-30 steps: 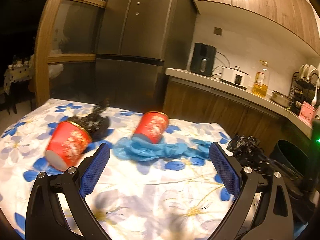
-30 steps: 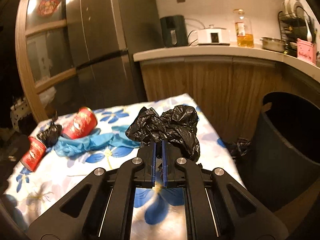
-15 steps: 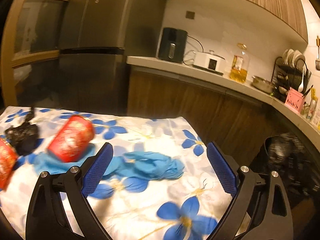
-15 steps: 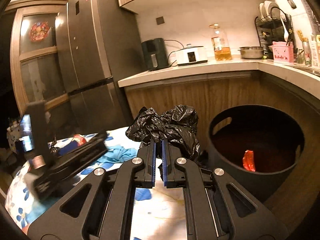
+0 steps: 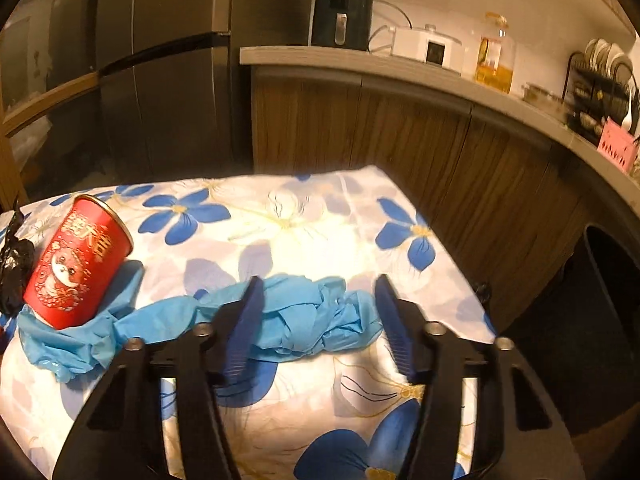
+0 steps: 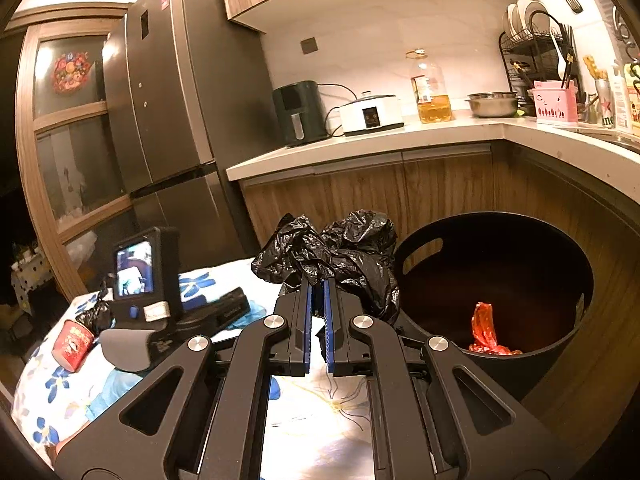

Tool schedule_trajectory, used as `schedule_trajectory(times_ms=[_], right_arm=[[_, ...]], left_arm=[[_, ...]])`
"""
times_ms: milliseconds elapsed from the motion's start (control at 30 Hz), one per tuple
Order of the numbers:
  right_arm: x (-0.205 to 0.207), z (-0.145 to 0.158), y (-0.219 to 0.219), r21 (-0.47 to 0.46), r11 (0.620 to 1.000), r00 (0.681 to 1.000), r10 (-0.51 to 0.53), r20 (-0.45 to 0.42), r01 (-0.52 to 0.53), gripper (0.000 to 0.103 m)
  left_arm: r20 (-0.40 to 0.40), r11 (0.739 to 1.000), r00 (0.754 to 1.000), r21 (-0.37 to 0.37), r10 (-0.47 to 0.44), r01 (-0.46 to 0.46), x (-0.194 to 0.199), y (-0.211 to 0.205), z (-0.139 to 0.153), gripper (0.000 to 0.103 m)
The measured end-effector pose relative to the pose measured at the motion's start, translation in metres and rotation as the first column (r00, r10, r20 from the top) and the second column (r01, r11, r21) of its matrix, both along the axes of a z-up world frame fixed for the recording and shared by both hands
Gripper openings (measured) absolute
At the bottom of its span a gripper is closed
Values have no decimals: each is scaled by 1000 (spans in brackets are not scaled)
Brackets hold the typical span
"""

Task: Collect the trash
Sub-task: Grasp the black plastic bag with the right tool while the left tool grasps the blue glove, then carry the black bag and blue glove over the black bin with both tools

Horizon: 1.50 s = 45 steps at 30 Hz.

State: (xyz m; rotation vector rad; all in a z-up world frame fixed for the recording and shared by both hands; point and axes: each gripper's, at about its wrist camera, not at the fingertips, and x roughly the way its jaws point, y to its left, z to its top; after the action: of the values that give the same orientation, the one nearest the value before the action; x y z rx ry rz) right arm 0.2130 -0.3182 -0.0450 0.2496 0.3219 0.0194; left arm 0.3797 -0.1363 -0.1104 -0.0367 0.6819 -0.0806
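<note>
Lay crumpled between the two blue pads of the left gripper [image 5: 320, 316]: a blue glove [image 5: 308, 320] on the flowered cloth [image 5: 280, 220], jaws about half open and closing, pads not yet pressing on it as far as could be told. Trailed off past the left finger toward a red cup [image 5: 78, 268] lying on its side on the glove's far end. Beyond the cup, at the frame's edge, a small black bag [image 5: 14, 264].

Pinched tight between the nearly closed pads of the right gripper [image 6: 316, 296]: a crumpled black bag [image 6: 340, 252], bunched above the fingertips. Stood just right of those fingers: a round dark bin [image 6: 496, 280] with a red wrapper [image 6: 486, 330] inside. Behind both, a wooden counter [image 6: 360, 148] and a grey fridge [image 6: 168, 112].
</note>
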Motion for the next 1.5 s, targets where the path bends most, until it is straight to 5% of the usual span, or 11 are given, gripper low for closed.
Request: schedule_trajectory(times_ms=[100,300,867,1500], right_arm=[[-1,2,0,-6,1000,1000,-1,5,2,5],[-5,3,-2,-4,1000,1000,-7,11,7,5],[-29,18,-9,15,999,997,-41,63,40,5],[-66,36,-75,33,983,976,-183,121,180,5]], left_arm=[[-31,1000,1000,9,3,-2,4,-1,-4,18],[-28,1000,1000,11,-7,8,-1,0,-3,2],[159,999,987,-40,-28,35,-68,-6,72,0],[287,968,932,-46,-222,245,-131,-98,127,0]])
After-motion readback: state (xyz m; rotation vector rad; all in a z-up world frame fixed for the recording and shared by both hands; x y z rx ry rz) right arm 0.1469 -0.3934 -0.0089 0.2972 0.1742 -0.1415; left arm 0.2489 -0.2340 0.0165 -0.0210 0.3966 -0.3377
